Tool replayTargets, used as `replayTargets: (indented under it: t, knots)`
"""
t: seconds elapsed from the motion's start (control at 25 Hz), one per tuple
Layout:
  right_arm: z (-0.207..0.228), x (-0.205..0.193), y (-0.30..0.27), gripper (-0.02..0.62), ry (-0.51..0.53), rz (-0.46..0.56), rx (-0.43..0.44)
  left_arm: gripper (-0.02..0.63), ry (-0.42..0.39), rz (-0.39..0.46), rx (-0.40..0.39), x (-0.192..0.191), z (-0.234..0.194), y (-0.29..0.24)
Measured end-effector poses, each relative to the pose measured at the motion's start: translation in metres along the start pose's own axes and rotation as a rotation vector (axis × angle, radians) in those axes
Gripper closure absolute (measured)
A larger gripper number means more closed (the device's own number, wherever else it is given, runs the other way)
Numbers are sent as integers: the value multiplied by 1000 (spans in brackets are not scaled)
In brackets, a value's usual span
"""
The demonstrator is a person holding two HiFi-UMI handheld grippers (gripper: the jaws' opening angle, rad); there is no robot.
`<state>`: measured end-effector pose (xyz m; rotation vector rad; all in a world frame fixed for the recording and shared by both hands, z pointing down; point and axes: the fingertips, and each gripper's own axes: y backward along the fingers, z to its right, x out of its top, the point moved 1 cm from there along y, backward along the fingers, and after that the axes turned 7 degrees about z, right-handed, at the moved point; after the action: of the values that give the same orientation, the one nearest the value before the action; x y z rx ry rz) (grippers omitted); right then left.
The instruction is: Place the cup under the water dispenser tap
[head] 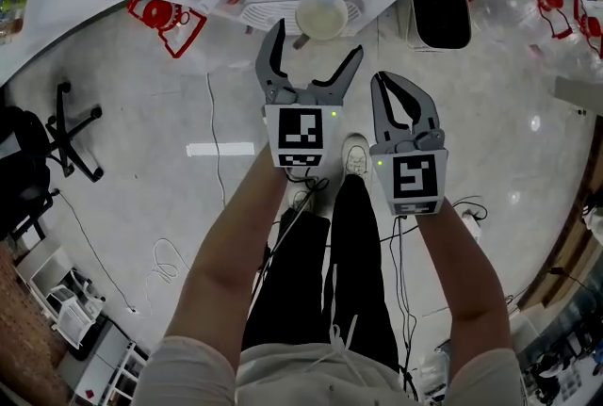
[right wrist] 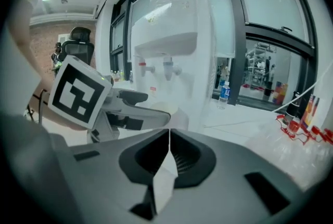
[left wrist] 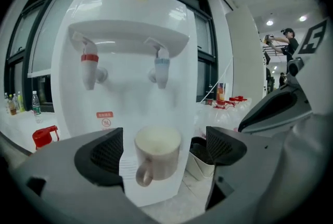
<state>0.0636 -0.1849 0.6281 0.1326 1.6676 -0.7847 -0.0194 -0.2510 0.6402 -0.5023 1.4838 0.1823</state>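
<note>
**Left gripper view: cup stands under the blue tap, jaws wide and clear of it**

The left gripper [head: 317, 39] is fully open, and neither pad touches anything. Straight ahead of it, in line with the gap between its jaws, the cup [left wrist: 157, 158] stands upright with its mouth up. Daylight shows on both sides of the cup, and its handle points back toward the gripper, slightly to the left. From the head view the cup sits at or just past the jaw tips. It rests on the drip tray [head: 264, 13] of the water dispenser [left wrist: 130, 36], directly below the blue tap [left wrist: 162, 68]. The red tap [left wrist: 89, 68] hangs off to the left. The placing looks done.

What matters for the coming move is that the cup lies dead ahead and close, so backing straight out along the jaw line should keep both pads off it. The dispenser front blocks the way forward. The right gripper [head: 384, 84] hangs just beside on the right, jaws shut and empty, farther from the cup. Behind both grippers is open floor [head: 141, 112].
</note>
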Motion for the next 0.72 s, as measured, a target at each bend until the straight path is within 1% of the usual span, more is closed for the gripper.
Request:
replayTargets:
  t: [0.08,0.16,0.28,0.32,0.36,0.4,0.44,0.6,0.72]
  knots:
    - [-9,5,8,566,2,8,-8,130,4,5,-22,7,6,16]
    - [-16,12,14,566,-8,17,-22,132,25,0,-33,12,8,32]
    - [-24,25,27,566,-34,24,-39,135,71,-23,-31,21,10,58]
    - [-26,31,32,566,-39,28,-46,146,89,-35,-25,25,10,68]
    - [-29,37,38,566,-43,31,-53,198,104,-46,-12,30,9,78]
    - [-32,44,44,566,-47,33,-60,316,116,-54,5,37,7,87]
    - [-35,53,49,566,-50,35,-66,418,129,-57,21,43,4,96]
    - [-44,95,73,566,-59,72,-93,540,176,-41,61,75,0,131]
    - [-46,131,95,566,-65,110,-125,577,183,-23,87,106,-4,157]
